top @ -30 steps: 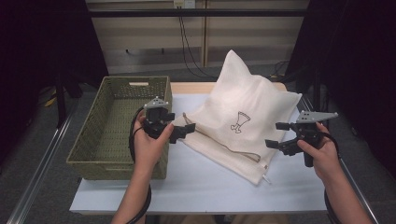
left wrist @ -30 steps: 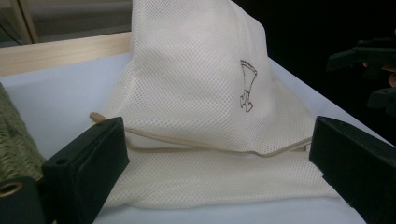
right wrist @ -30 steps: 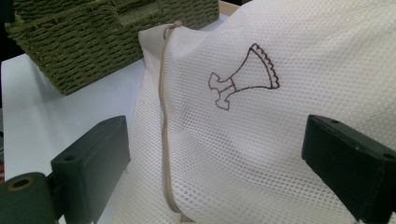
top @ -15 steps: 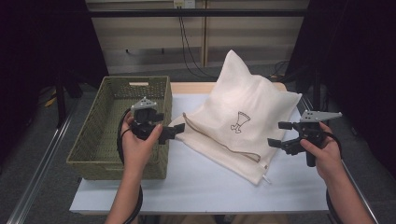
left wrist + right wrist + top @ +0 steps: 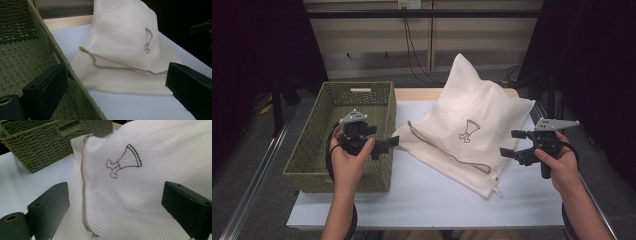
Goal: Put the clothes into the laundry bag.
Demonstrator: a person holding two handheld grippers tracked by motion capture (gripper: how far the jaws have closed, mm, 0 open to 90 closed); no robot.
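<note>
A cream mesh bag (image 5: pixel 472 135) lies on the white worktop (image 5: pixel 427 195), its far end propped up into a peak and its near edge flat on the surface; a small brown drawing (image 5: pixel 468 131) sits on its upper face and a tan zipper line (image 5: pixel 447 152) runs along the lower part toward the near right corner. To the left of the bag stands a green woven basket (image 5: pixel 312 145), its right wall close to the bag's left corner. The left hand-held gripper (image 5: pixel 382 145) hovers over the basket's right rim, jaws spread wide with nothing between them, pointing toward the bag; in the left gripper view the basket edge (image 5: pixel 75 85) runs between the two black jaws, with the bag (image 5: pixel 120 45) beyond. The right hand-held gripper (image 5: pixel 514 145) is held just off the bag's right edge, its jaws also spread apart and holding nothing; in the right gripper view the mesh (image 5: pixel 140 195) and the drawing (image 5: pixel 123 161) lie between the jaws, with the basket (image 5: pixel 50 142) further off. The person's left hand (image 5: pixel 347 160) and right hand (image 5: pixel 559 162) grip the handles.
</note>
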